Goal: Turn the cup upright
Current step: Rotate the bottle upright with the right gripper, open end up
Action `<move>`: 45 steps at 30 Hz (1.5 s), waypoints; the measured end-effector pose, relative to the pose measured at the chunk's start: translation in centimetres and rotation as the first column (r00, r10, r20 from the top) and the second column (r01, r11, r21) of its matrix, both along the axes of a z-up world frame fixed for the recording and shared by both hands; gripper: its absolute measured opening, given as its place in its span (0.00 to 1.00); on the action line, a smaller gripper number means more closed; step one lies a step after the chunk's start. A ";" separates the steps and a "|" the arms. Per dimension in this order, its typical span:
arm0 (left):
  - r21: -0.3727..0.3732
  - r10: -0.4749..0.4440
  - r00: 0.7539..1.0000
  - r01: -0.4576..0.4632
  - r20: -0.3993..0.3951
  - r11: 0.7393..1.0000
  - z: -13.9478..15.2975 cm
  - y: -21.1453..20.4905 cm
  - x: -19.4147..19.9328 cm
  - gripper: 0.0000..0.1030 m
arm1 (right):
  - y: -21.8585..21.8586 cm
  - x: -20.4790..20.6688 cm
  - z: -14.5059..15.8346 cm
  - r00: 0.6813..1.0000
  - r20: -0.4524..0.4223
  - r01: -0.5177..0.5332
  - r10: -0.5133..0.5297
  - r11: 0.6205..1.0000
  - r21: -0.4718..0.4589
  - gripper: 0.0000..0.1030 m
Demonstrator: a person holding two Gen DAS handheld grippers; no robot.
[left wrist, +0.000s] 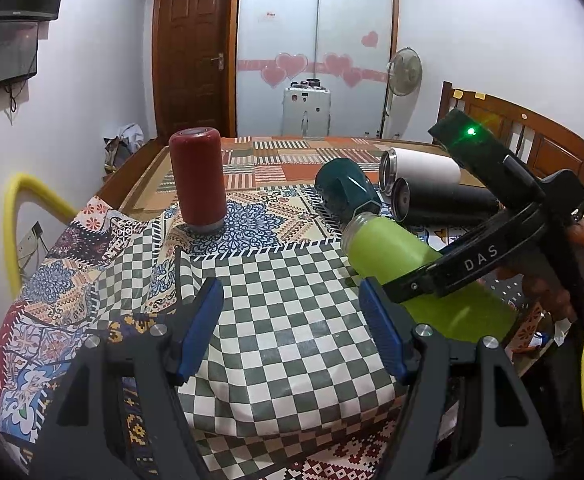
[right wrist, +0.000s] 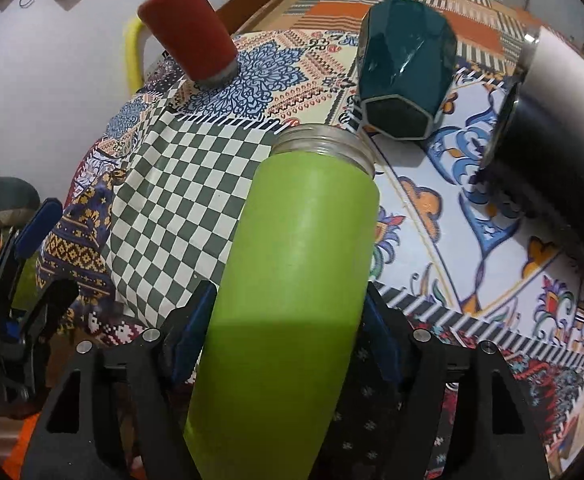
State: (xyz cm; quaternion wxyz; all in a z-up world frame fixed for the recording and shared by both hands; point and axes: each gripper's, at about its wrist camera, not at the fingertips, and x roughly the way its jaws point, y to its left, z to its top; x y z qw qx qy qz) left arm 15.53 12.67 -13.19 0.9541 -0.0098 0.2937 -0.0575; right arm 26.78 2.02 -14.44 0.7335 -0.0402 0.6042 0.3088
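Note:
A lime green cup (right wrist: 296,264) with a clear threaded glass rim is clamped between the blue pads of my right gripper (right wrist: 287,328), tilted, mouth pointing away over the patterned cloth. In the left wrist view the same green cup (left wrist: 396,252) slants at the right, held by the right gripper (left wrist: 444,276). My left gripper (left wrist: 292,328) is open and empty above the checkered cloth (left wrist: 292,312). A red cup (left wrist: 198,178) stands mouth down at the left. A dark teal faceted cup (left wrist: 346,190) lies on its side.
A white cup (left wrist: 420,166) and a black cup (left wrist: 448,202) lie on their sides at the right; the black one (right wrist: 548,160) is close to the green cup's right. The cloth's edge drops off at the left, by a yellow hose (left wrist: 11,216).

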 end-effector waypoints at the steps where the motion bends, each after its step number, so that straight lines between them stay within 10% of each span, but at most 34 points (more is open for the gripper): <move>1: 0.000 0.001 1.000 -0.001 -0.001 1.000 0.0 0.0 0.0 0.68 | 0.0 -0.1 0.1 1.000 0.009 -0.001 0.001 1.000 0.001 0.65; 22: 0.029 -0.012 0.998 0.011 0.055 1.000 1.9 -2.0 0.0 0.68 | -3.3 -3.7 8.2 0.917 0.395 0.020 -0.057 0.995 0.097 0.59; 45: -0.016 0.018 0.999 -0.018 0.034 1.000 0.9 -0.8 0.7 0.68 | -1.0 -3.0 7.2 0.865 0.502 0.005 -0.022 0.999 0.035 0.59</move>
